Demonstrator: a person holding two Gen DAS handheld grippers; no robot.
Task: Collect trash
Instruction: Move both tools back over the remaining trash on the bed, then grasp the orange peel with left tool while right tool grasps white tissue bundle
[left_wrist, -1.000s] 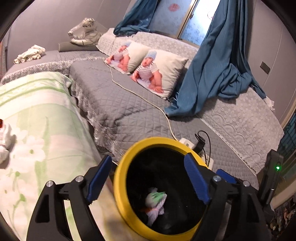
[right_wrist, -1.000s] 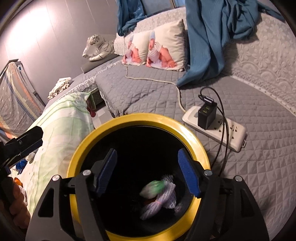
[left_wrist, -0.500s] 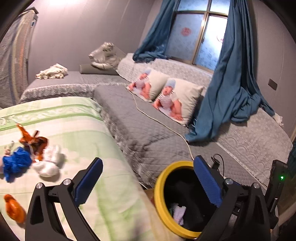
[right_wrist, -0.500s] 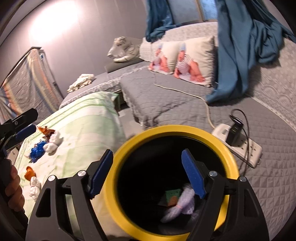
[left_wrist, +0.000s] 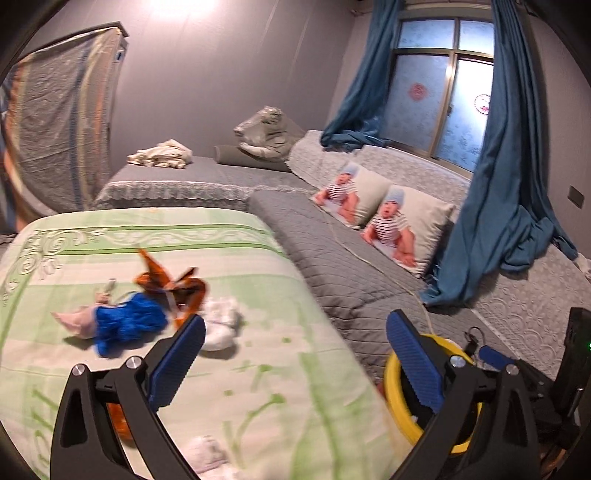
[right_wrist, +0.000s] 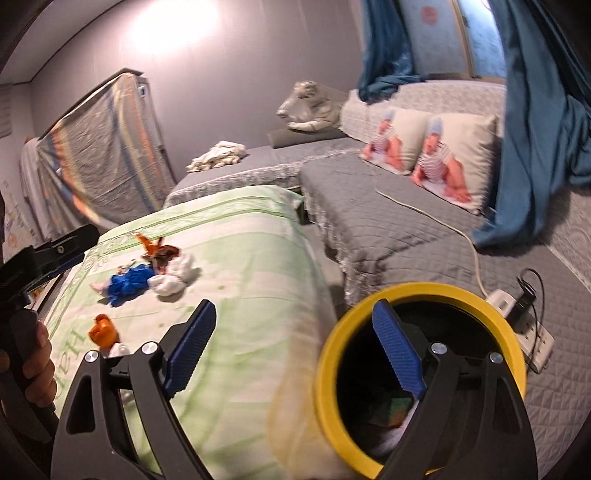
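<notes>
Left gripper (left_wrist: 293, 356) and right gripper (right_wrist: 293, 345) both spread wide, holding nothing. Yellow-rimmed bin (right_wrist: 421, 295) just beside the green bedspread (left_wrist: 229, 251). Farther along the bedspread: crumpled blue wrapper (left_wrist: 127, 325), orange wrapper (left_wrist: 166, 282), white tissue wad (left_wrist: 219, 325). Probably light, soft, crushable; best pinched across the bulk.

A home bedroom: bedding (left_wrist: 221, 266), pillows (left_wrist: 402, 229), curtains (left_wrist: 506, 177).

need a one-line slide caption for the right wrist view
Open right gripper hovering between the yellow-rimmed trash bin and scattered trash on the green bedspread.
</notes>
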